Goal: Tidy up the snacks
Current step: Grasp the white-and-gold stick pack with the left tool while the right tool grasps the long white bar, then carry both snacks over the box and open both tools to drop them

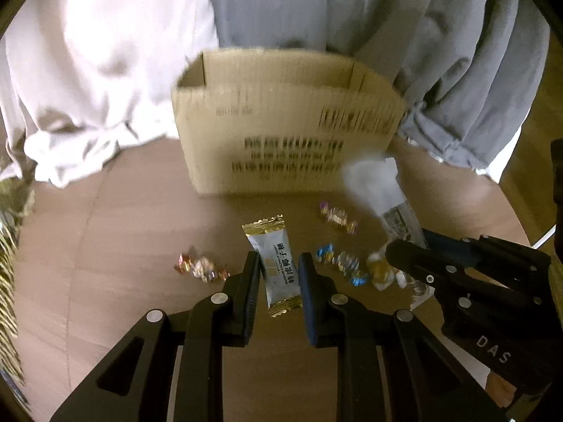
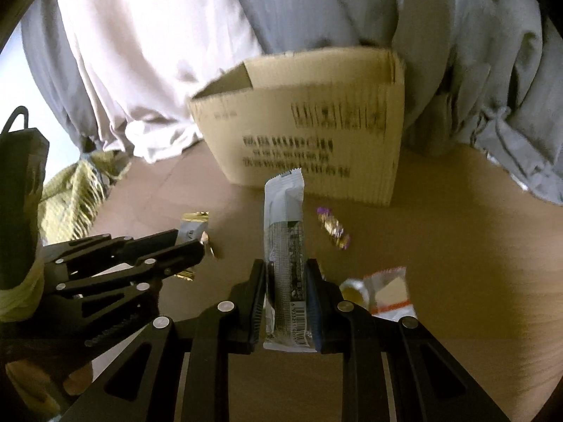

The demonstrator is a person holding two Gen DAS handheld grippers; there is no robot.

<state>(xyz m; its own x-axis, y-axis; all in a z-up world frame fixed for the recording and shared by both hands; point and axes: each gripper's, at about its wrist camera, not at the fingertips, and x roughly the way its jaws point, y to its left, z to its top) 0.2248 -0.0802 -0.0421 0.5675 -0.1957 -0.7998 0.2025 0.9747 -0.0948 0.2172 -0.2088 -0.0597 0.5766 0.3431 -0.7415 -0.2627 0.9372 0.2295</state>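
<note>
Right wrist: wrapped bar point(image 2: 285, 246) between claw point(image 2: 285, 274) fingers.

Tan box point(image 1: 281, 123), perhaps black-printed; gold-edged sachet point(image 1: 276, 263)

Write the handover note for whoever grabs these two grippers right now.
Left gripper: around the gold-edged sachet, grip unclear.
Right gripper: shut on the long white bar packet.
Cardboard box stands open behind; contents not visible.
On the table: purple candy, blue candies, red candies, a clear-wrapped snack.
Left: box both held items, then the rest.
</note>
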